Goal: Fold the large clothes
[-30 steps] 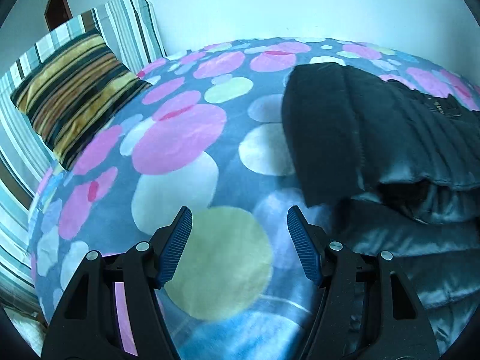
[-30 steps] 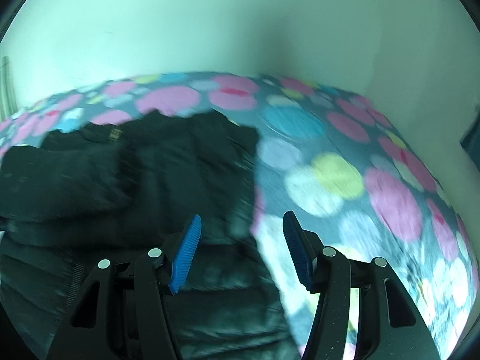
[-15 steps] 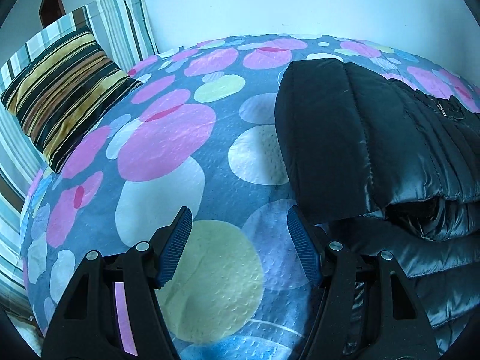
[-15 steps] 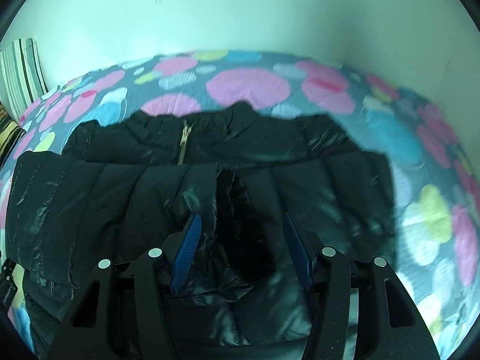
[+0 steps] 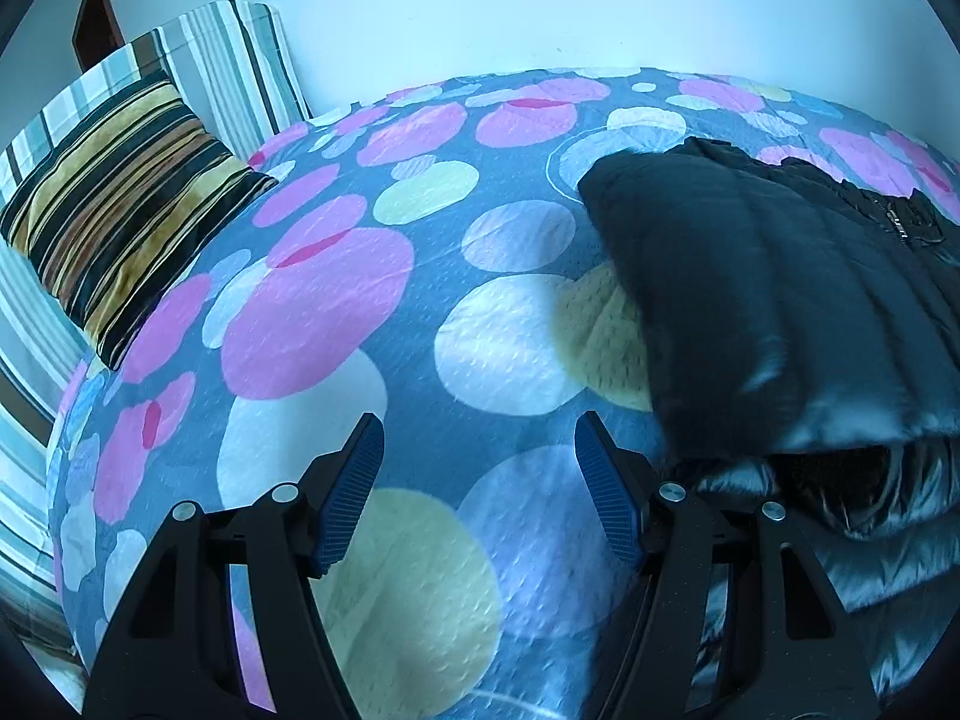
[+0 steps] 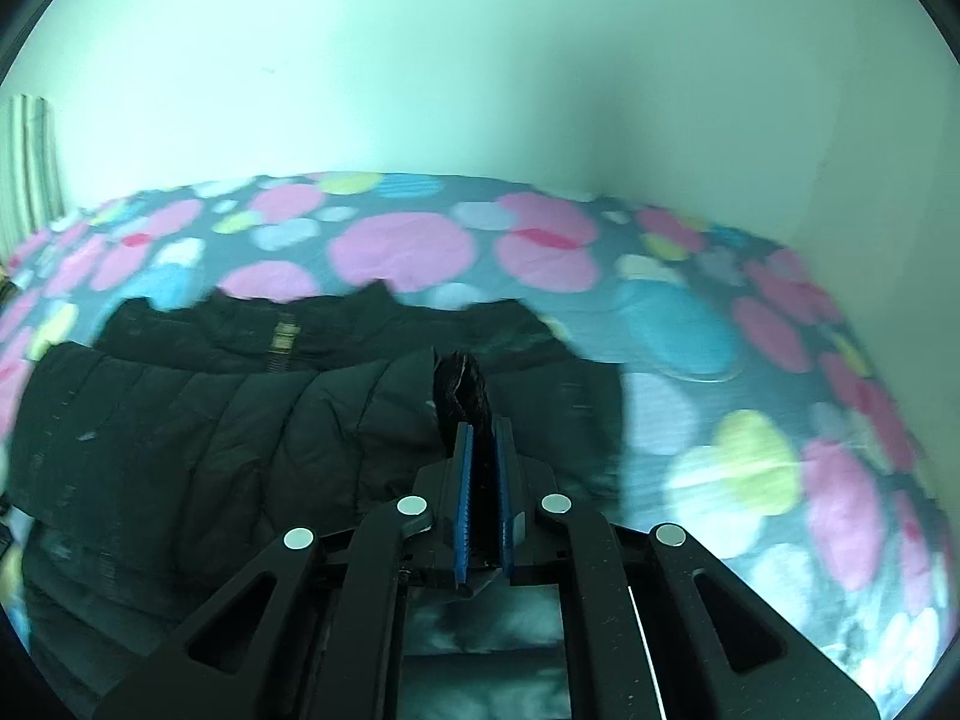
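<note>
Right wrist view: right claw (image 6: 482,438) closed tight, blue pads nearly together with a bunched ridge of the black puffer jacket (image 6: 240,420) pinched between them; the pinched fold stands up at 12 o'clock from the fingertips. Jaws have just been closing, fabric between them. Jacket lies spread on the bed (image 6: 690,330), filling the view from 9 o'clock to centre, with its zipper toward 11 o'clock and the collar edge at the far side. Picture blurred along the right of the bed cover. Left wrist view: left claw (image 5: 479,468) stands partly open, nothing between its pads, only spotted bed cover beneath. The jacket sits at 2 to 3 o'clock of this claw, folded over on itself in layers, its near edge just beside the right-hand finger; contact cannot be told. Striped cushion (image 5: 120,204) at 10 o'clock, leaning against a striped headboard (image 5: 234,60), well apart from the jacket.
</note>
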